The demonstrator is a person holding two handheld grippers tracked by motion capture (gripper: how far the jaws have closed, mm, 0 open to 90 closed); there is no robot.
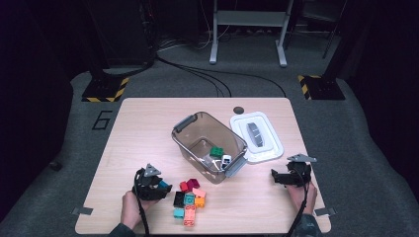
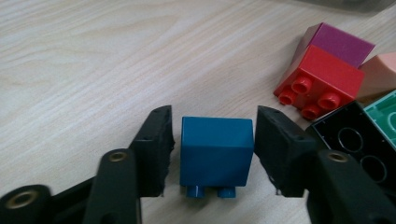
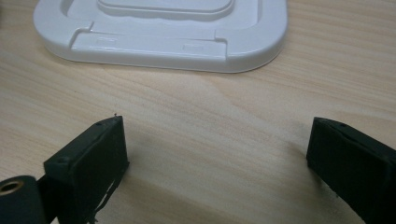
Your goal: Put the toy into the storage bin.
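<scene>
Item: blue block (image 2: pixel 215 151), on the bare wood of the table (image 1: pixel 138 128) at the near left, studs turned toward the gripper. It sits between the jaws of the left gripper (image 2: pixel 212 149). The right pad looks to be against its side; a thin gap seems to remain at the left pad, though the angle is too poor to be sure. No firm pinch is evident.

Item: left gripper in the high view (image 1: pixel 157 187), held low in the person's left hand (image 1: pixel 132 207), just left of the loose pile.

Item: loose blocks, near centre, touching one another: red block (image 2: pixel 322 81), magenta block (image 2: pixel 338 42) behind it, black block (image 2: pixel 355 140) lying hollow side up, plus pink, green, orange and cyan pieces.

Item: right gripper (image 3: pixel 217 154), near right, jaws spread wide over bare wood, holding nothing.

Item: clear bin (image 1: pixel 209 145), mid-table, open, set at an angle, with a green block (image 1: pixel 216 151) and a small white piece inside.

Item: white lid (image 1: pixel 257 137), lying flat just right of the bin.
</scene>
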